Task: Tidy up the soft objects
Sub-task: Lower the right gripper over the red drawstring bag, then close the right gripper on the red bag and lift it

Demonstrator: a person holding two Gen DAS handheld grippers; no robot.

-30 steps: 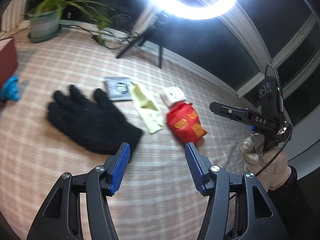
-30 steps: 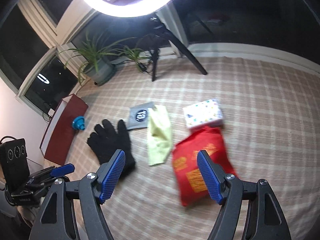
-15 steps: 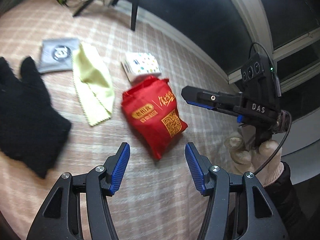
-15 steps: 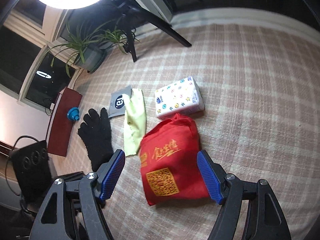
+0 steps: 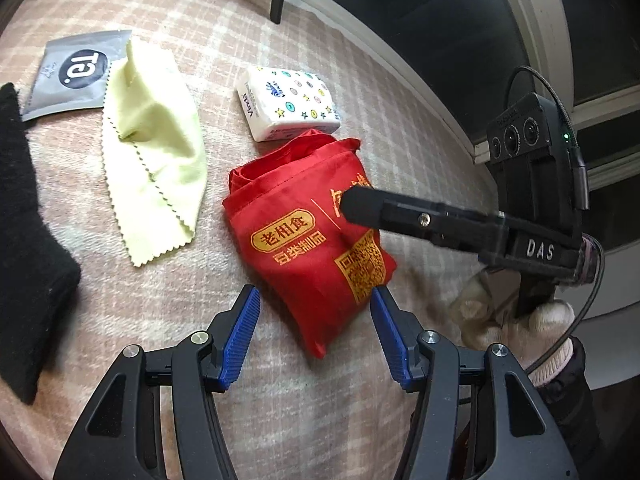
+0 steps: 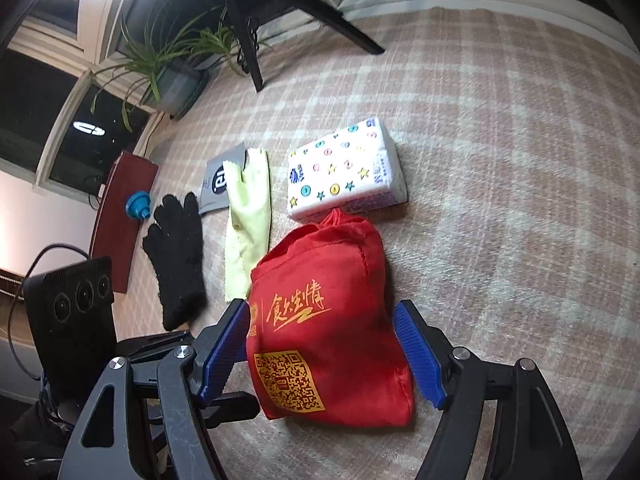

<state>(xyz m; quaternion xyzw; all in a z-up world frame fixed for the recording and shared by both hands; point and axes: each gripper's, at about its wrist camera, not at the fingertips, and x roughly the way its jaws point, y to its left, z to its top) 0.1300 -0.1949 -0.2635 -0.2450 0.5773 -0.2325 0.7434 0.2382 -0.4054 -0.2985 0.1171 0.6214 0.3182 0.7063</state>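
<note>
In the left wrist view, the left gripper [image 5: 312,330] was spread wide and held nothing. Its blue ridged pads [image 5: 240,336] sat on either side of the near corner of the red bag [image 5: 304,236], which lay on the checked blanket [image 5: 120,288]. The right gripper [image 5: 352,204] reached in from the side over the bag, held by a gloved hand [image 5: 516,328]. The two tools were close, so they could bump. The bag looked thin, shiny and slippery, and a pinch on only a corner could let it slide out.

Beside it lay a soft yellow cloth [image 5: 156,152] with zigzag edges, a fuzzy black glove [image 5: 24,240], a flat grey packet [image 5: 74,74] and a squashy tissue pack [image 5: 290,104] (white, with little stars).

In the right wrist view, the right gripper [image 6: 320,350] was open too, with the red bag [image 6: 324,320] lying between its pads. I could not tell if the pads touched the cloth yet. The bag was puffy and creased, so it might bunch up when squeezed. The tissue pack [image 6: 344,172] touched the bag's top and could get dragged along.
</note>
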